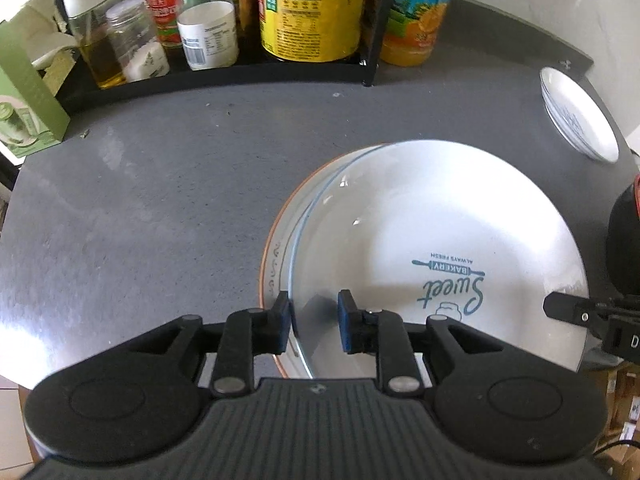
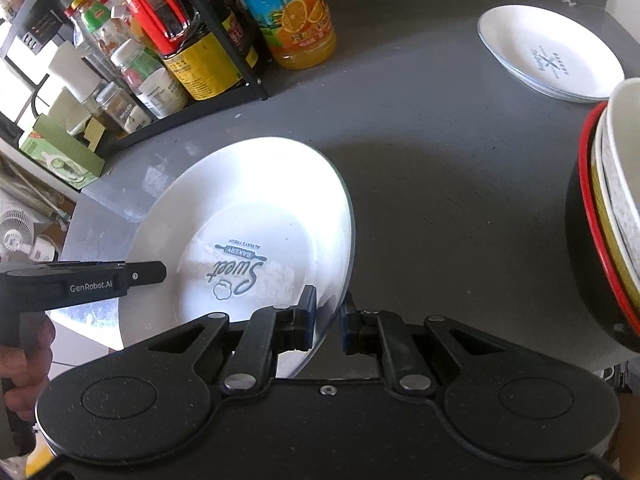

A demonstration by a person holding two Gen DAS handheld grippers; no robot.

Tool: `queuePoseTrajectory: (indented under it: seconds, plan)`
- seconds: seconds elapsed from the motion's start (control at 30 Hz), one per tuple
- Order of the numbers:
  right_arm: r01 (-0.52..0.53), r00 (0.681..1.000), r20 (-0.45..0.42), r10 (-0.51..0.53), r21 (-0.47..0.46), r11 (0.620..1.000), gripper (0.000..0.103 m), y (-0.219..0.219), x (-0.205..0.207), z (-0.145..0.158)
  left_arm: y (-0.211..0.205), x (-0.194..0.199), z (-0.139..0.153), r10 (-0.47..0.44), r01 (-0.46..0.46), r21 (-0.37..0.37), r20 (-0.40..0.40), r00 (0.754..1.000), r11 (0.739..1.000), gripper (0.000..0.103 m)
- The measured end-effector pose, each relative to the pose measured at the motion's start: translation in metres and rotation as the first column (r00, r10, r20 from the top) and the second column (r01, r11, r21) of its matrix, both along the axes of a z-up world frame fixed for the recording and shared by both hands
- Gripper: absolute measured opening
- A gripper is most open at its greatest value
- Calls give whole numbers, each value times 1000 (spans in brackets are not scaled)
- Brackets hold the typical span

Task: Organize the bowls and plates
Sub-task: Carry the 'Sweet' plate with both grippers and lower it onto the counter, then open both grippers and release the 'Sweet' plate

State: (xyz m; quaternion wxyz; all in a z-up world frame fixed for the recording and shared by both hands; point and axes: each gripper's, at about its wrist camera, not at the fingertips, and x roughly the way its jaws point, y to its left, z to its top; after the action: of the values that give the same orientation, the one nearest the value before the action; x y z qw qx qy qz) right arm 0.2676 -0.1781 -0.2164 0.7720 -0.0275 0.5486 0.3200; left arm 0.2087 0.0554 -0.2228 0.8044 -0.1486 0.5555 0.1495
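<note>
The round white ceramic plate printed "Sweet Bakery" lies right of centre in the left wrist view, stacked on a brown-rimmed white plate on the grey table. The left hand-held gripper straddles its near-left rim — pads spread, one just touching. The right hand-held gripper likewise brackets the right rim, open. A second white printed plate sits upper right; stacked bowls at the right edge.
</note>
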Motion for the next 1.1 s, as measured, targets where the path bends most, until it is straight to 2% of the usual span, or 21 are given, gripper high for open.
queuePoseTrajectory:
  seconds: [0.13,0.2,0.3,0.4,0.63,0.8,0.93,1.0,1.1]
  plan:
    - [15,1000,-12,-15,0,1000,9,0,0,-2,5,2,5,-2,2,-9,-20,1000,1000,22]
    - [15,1000,-6,-15,-3,1000,9,1,-1,-1,5,1,12,-14,14,34,-4,1000,999,29]
    - [31,999,-14,-31,2,1000,9,0,0,-4,8,0,17,-21,20,59,16,1000,998,38]
    - [42,999,-17,-42,-2,999,10,2,1,-6,14,2,11,-6,6,75,-1,1000,997,38]
    - [48,998,-41,-48,-18,999,13,8,1,-16,24,8,-1,-16,17,59,-14,1000,998,39]
    - [65,997,-43,-66,-22,998,13,9,2,-18,33,5,-4,0,0,14,-1,1000,1000,43]
    - [75,996,-49,-77,-35,997,15,11,3,-18,28,6,-1,-27,27,38,-11,1000,999,43]
    - [84,996,-39,-84,-22,996,18,10,3,-15,27,9,3,-34,35,57,-10,999,998,43]
    - [86,996,-20,-86,-1,996,21,8,5,-8,28,16,10,-33,33,50,5,999,998,43]
